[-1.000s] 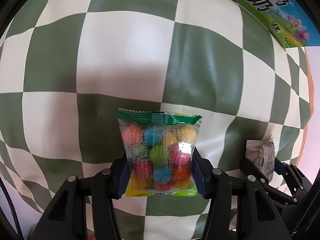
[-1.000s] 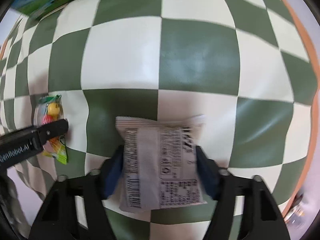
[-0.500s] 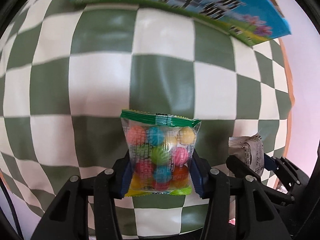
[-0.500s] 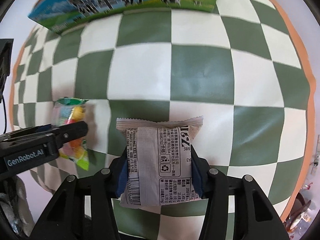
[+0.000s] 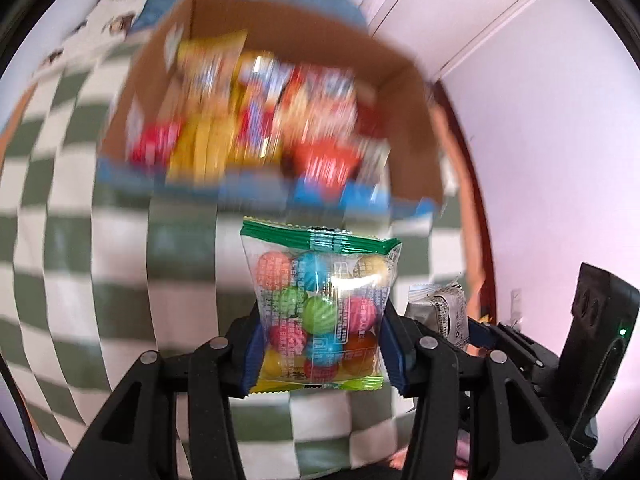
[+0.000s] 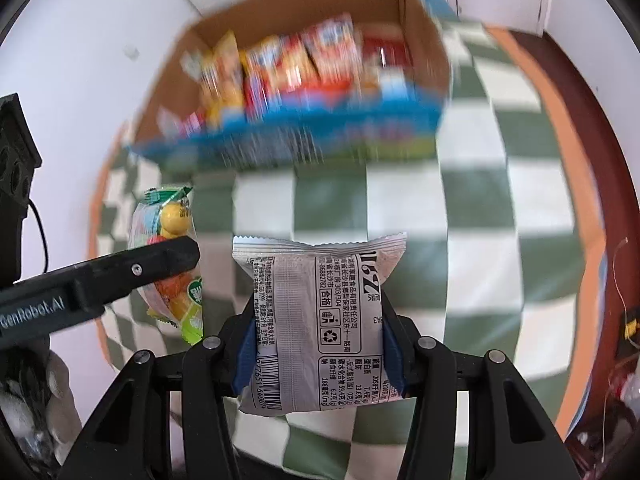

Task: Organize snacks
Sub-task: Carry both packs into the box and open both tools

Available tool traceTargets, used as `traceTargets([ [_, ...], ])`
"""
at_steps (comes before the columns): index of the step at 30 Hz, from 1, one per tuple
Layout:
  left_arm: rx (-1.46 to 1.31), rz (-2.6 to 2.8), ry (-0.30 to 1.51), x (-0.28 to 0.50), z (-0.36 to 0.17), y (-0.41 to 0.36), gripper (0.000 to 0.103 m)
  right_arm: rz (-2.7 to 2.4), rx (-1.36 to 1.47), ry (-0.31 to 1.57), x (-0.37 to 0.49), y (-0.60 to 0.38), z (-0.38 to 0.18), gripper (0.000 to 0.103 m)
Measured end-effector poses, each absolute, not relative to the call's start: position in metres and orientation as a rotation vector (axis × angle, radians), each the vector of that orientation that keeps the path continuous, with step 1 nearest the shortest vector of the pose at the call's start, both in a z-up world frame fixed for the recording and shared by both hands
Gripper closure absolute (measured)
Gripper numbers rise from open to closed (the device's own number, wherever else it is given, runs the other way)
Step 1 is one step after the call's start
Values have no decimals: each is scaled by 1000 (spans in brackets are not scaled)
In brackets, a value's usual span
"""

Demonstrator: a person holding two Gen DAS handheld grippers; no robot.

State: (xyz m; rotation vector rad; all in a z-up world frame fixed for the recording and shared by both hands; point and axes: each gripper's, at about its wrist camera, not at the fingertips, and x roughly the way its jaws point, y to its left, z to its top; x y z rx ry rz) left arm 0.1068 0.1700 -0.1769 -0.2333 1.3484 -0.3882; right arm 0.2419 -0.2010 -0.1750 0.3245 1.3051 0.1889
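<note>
The cardboard box (image 5: 404,120) ahead of you is smeared by motion blur, so its packets (image 5: 256,112) show only as red and yellow. Your left gripper (image 5: 320,344) is clamped on a clear crinkly candy bag (image 5: 320,304) of coloured balls, and your right gripper (image 6: 318,348) squeezes a silver foil packet (image 6: 320,320); both tilt down over the checkered cloth (image 6: 472,208).

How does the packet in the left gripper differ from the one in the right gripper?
The candy-ball packet in the left gripper is clear with a green top seal, showing colourful balls; the grey snack packet in the right gripper is opaque, printed with black text and a barcode. The grey packet looks somewhat wider. Both are small, sealed and pinched by their sides above the checkered tablecloth.
</note>
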Motion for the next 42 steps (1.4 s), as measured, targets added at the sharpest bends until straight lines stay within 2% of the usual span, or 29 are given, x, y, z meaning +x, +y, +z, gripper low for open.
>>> traceTargets([
  [4,-188,-366,1271,163,-149,164,57,187,313,1190,296,-210,-140,49],
  [11,-47,-285,1273,270,-161,148,57,176,244,1147,402,-209,-126,49],
  [18,-7,-242,1370,344,-210,146,56,140,234,1249,500,-212,-158,49],
  [27,27,-218,1498,384,-243,139,52,144,234,1399,567,-203,-212,47],
  [28,10,-219,1502,386,-244,141,50,141,228,1428,573,-201,-218,34],
  [29,-6,-219,1499,387,-243,142,46,137,216,1436,574,-200,-218,12],
  [30,-18,-217,1493,387,-242,144,39,124,191,1429,574,-200,-217,6],
  [33,-52,-231,1460,380,-233,148,20,108,151,1411,569,-201,-210,5],
  [35,-50,-240,1442,374,-228,147,17,94,142,1406,562,-204,-207,5],
  [37,-38,-239,1449,367,-229,147,1,73,119,1405,553,-206,-206,5],
  [42,-18,-223,1432,342,-229,149,0,41,100,1382,527,-211,-202,5],
])
